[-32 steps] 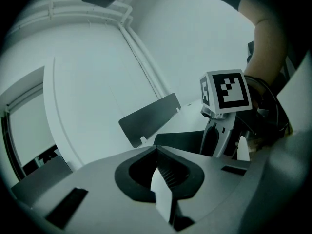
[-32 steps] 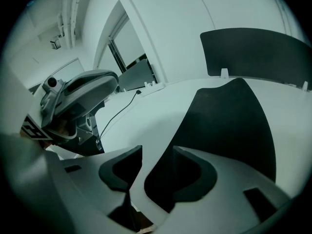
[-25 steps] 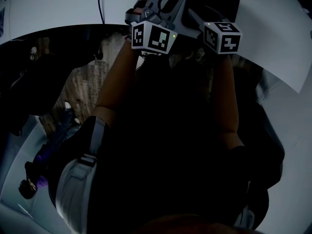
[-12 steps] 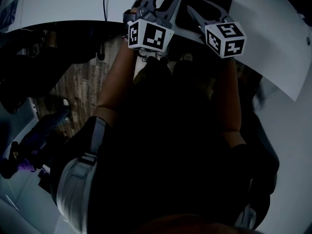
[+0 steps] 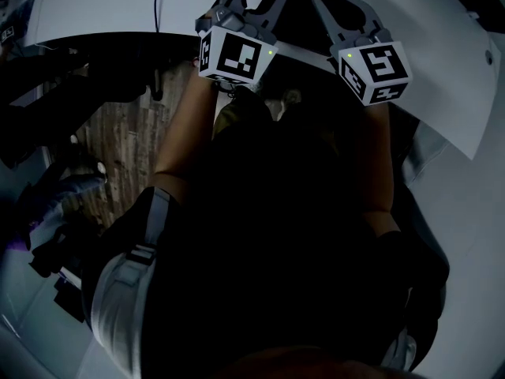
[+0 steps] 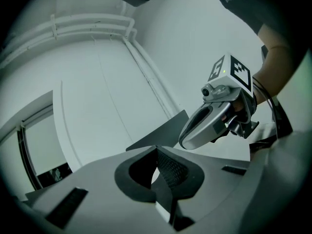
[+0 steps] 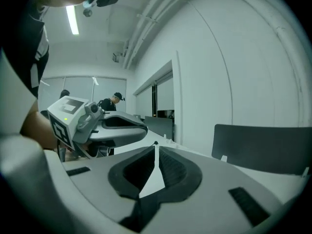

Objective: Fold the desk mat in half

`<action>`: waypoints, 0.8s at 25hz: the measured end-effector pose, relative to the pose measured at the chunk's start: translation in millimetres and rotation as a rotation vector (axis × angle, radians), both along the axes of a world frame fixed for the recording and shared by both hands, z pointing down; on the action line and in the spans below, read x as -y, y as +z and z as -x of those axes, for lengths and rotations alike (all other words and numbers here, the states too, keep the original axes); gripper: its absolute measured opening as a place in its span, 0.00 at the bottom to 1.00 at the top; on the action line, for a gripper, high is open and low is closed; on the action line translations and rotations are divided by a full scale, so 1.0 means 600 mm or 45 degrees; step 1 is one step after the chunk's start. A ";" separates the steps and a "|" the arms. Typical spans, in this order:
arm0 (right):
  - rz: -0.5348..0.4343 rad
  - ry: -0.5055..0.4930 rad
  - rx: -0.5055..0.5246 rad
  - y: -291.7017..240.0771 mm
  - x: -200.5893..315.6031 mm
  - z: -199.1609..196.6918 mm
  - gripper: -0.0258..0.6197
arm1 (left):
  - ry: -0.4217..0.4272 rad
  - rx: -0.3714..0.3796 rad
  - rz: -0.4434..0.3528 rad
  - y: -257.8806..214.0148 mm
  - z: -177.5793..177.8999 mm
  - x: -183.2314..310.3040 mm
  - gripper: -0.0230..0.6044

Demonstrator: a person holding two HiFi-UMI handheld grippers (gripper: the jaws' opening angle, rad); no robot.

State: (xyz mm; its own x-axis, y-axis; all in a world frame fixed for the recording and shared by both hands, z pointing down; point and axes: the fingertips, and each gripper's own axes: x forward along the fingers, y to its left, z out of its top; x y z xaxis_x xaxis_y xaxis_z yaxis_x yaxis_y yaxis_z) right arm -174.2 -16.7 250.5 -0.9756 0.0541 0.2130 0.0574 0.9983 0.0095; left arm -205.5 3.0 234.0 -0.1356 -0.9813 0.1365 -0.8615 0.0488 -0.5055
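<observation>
Position: desk mat (image 7: 263, 147) ahead, off to right of right gripper (image 7: 155, 146); left gripper (image 6: 156, 149) farther off | Jaws: both closed, empty; right's just been closing, nothing between.

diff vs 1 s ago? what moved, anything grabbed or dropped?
Both the left gripper and the right gripper rose toward the head camera, the right one drifting right in that view. The right gripper's jaws have just been closing and now meet, nothing visible between them. Unchanged: grippers side by side at the white table.
</observation>
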 end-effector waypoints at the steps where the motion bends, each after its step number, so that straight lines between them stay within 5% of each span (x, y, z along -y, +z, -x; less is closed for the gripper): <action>1: -0.014 -0.009 0.028 -0.012 0.002 -0.011 0.11 | 0.007 0.001 -0.009 -0.006 -0.011 0.004 0.06; 20: -0.394 -0.022 0.472 -0.202 0.030 -0.157 0.09 | 0.137 0.109 -0.213 -0.146 -0.153 0.057 0.06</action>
